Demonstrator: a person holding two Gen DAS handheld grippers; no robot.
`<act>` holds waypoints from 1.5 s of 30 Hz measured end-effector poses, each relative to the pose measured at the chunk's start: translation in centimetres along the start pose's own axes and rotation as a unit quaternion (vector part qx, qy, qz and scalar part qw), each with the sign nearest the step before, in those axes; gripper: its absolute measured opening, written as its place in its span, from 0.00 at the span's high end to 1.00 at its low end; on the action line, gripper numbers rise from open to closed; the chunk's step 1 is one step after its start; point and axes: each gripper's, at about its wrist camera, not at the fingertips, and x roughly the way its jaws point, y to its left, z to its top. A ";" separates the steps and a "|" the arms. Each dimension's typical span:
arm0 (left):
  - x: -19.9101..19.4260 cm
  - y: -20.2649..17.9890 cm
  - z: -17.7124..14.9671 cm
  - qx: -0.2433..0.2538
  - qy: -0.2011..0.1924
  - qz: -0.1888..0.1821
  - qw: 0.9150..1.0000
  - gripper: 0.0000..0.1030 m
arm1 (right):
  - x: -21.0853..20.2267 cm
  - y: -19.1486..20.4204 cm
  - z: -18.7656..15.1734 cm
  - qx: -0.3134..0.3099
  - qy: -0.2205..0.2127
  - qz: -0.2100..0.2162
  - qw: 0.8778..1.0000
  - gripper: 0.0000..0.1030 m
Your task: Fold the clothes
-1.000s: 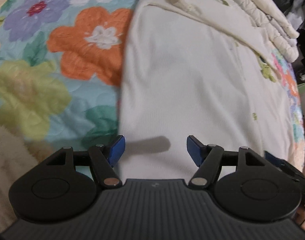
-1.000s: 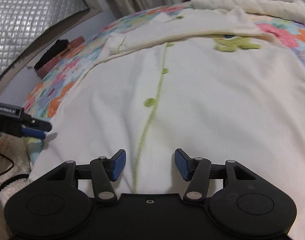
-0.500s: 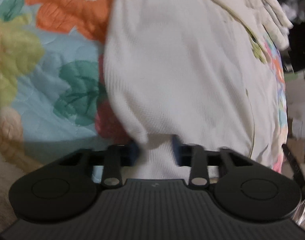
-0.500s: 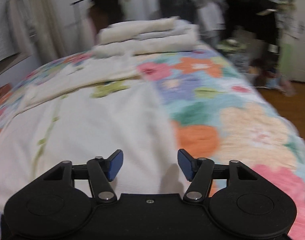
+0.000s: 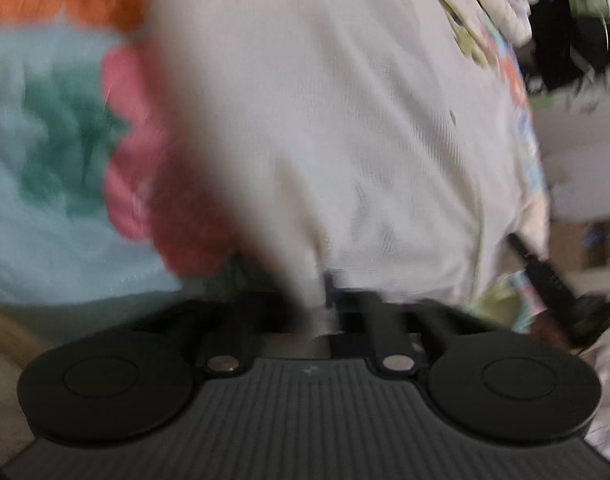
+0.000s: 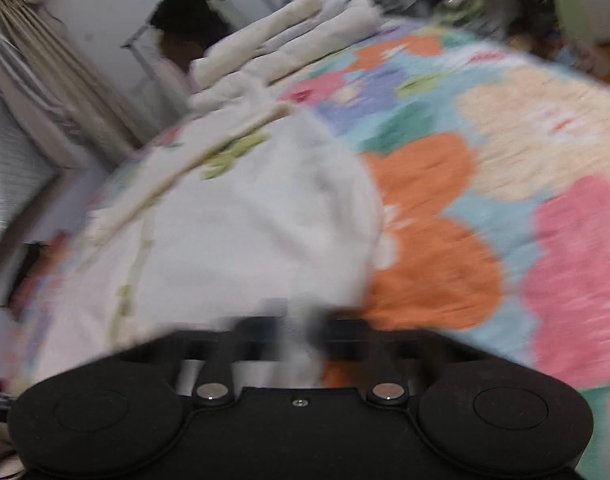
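Left gripper: fingers pinched nearly together on the near hem corner of the cream knit cardigan with green trim. A tuck of fabric sits between them, so it reads as gripping. The frame is blurred, but the cloth in the gap is plain enough.

The cardigan lies spread on the floral quilted bedspread. Its long axis runs straight away from both grippers, hem near and collar far. The green button line follows that axis, left of centre in the right wrist view.

Right gripper: fingers closed in close with white fabric bunched between them at the garment's other near corner. Looks like a grip on the hem, though the blur keeps me from being fully sure. The bedspread shows bare just beside it on the right.

Key relation: both grippers sit at the hem end, one per corner, and the whole garment lies ahead of them. Neither is nearer. My judgement is that the next move is a joint lift and carry of the hem toward the collar, folding across the long axis. Risk: uneven travel skews the fold line.

No containers in view. A stack of folded cream clothes sits at the far end of the bed, just past the collar.
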 end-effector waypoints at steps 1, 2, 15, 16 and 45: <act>-0.5 0.1 0.0 0.001 -0.017 -0.009 1.000 0.96 | 0.1 0.6 0.1 -0.011 -0.003 0.003 1.000 0.93; -1.0 -0.1 0.1 0.009 -0.032 -0.013 0.999 0.96 | 0.1 1.4 0.4 -0.029 -0.006 -0.001 1.000 0.93; -7.0 -3.6 6.9 0.123 -0.192 0.029 0.973 0.96 | 4.3 11.1 15.5 -0.204 -0.031 0.028 0.978 0.94; -7.5 -3.7 7.9 0.124 -0.200 0.029 0.972 0.96 | 5.1 12.0 16.9 -0.214 -0.025 0.027 0.976 0.94; -4.7 -5.4 42.9 0.106 -0.282 0.168 0.939 0.67 | 31.0 22.5 36.9 -0.194 -0.003 -0.054 0.980 0.53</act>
